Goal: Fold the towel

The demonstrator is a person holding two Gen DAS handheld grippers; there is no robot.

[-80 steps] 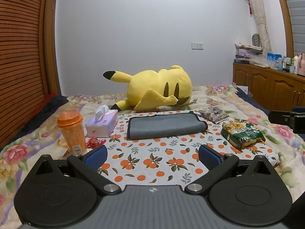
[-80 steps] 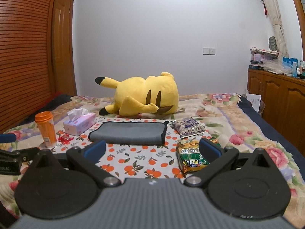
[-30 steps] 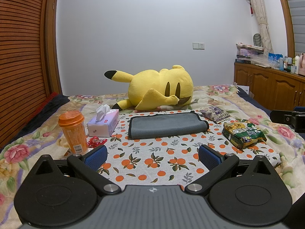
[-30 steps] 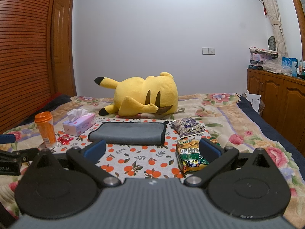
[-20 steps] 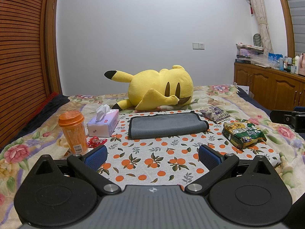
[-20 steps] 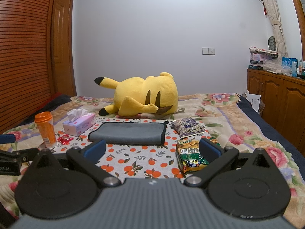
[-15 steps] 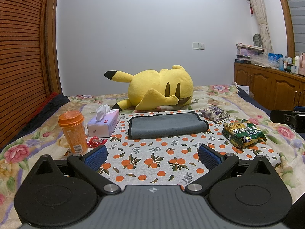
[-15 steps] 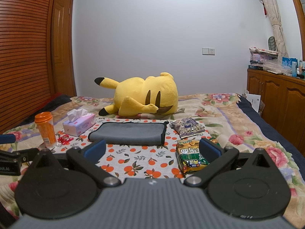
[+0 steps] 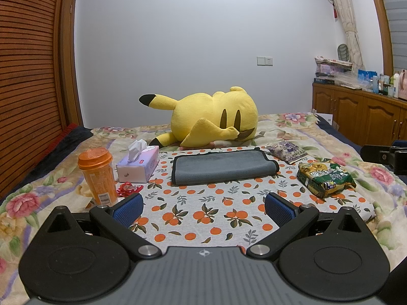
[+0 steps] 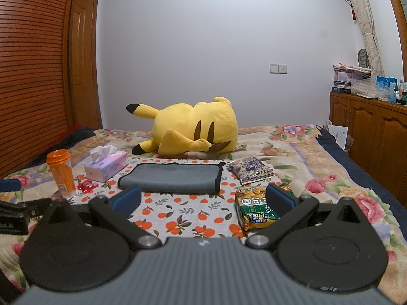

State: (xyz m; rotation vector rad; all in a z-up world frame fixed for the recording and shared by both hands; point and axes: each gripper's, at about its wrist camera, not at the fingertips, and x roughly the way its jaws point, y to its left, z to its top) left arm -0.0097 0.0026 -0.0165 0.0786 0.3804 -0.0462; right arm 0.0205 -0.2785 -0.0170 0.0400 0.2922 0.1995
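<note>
From the left wrist: found the left gripper (image 9: 203,208) released, pads spread wide with nothing between them, hovering low over the near part of the orange-print cloth (image 9: 203,193). Found the towel (image 9: 221,169) lying flat farther up that cloth, well apart from both tools, just short of the plush (image 9: 216,119), with the tissue box (image 9: 138,167) near its left end and a purple packet (image 9: 287,151) near its right. Looked already doubled, judging by the rounded right edge and the black trim along the other sides, though hard to be sure. Called for a low approach to the near left corner, keeping clear of the cup (image 9: 98,175) and red wrapper (image 9: 128,189), and for pinching every layer at the trim rather than the top one alone. From the right wrist: found the right gripper (image 10: 203,199) likewise unclenched and empty, hovering above the cloth with the noodle packet (image 10: 254,211) just beneath its right finger. Showed the towel ahead and a little to the left, black trim running down its right end. Called for passing over the packet without nudging it, then taking the near right corner. Needed both corners raised together, kept level, carried across and laid edge on edge, and freed only once flat; risked otherwise a skewed fold or the cloth dragged along underneath.
</note>
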